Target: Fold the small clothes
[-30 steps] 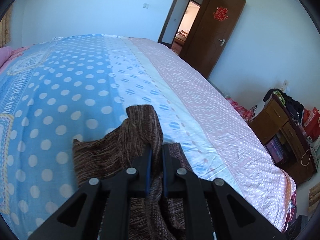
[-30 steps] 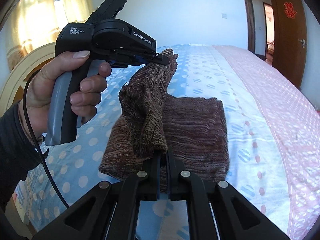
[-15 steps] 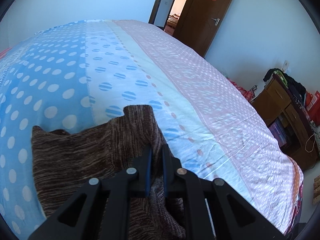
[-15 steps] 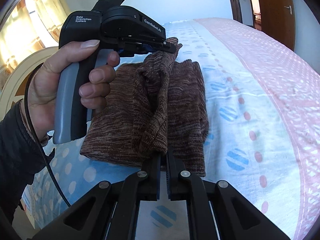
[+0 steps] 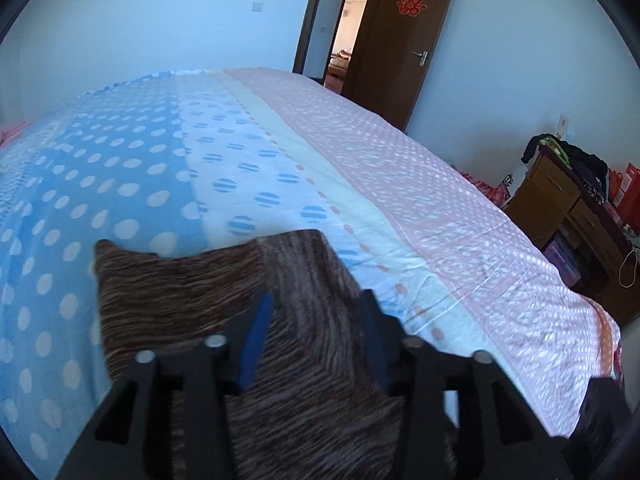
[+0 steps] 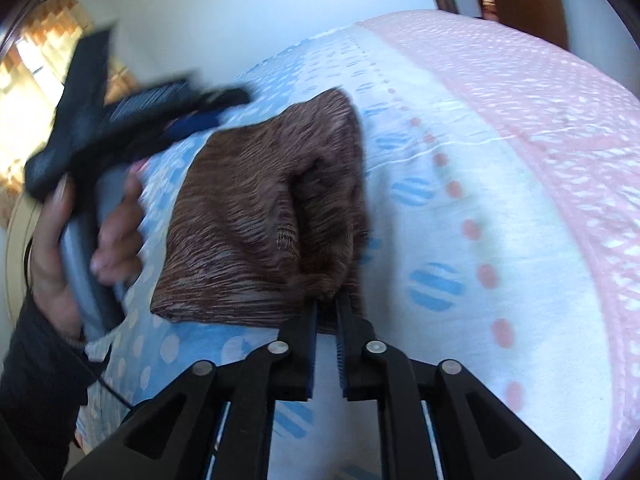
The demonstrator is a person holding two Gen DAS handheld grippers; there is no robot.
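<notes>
A brown striped knit garment (image 6: 260,216) lies folded on the bed, with its top layer laid over and a rumpled pocket near the middle. In the left wrist view the garment (image 5: 296,320) fills the foreground. My left gripper (image 5: 316,308) is open, its fingers spread above the cloth and holding nothing. In the right wrist view the left gripper (image 6: 212,114) is blurred above the garment's far left corner. My right gripper (image 6: 326,308) has its jaws nearly closed on the garment's near edge.
The bed has a bedspread (image 5: 248,168) with blue dots, a white band and a pink dotted band (image 6: 540,120). A wooden cabinet (image 5: 568,216) piled with clothes stands to the right. A brown door (image 5: 404,36) is open at the back.
My left gripper has opened and let go of the garment's corner. The lifted layer has dropped flat onto the rest of the garment. My right gripper has lowered with the near edge.
</notes>
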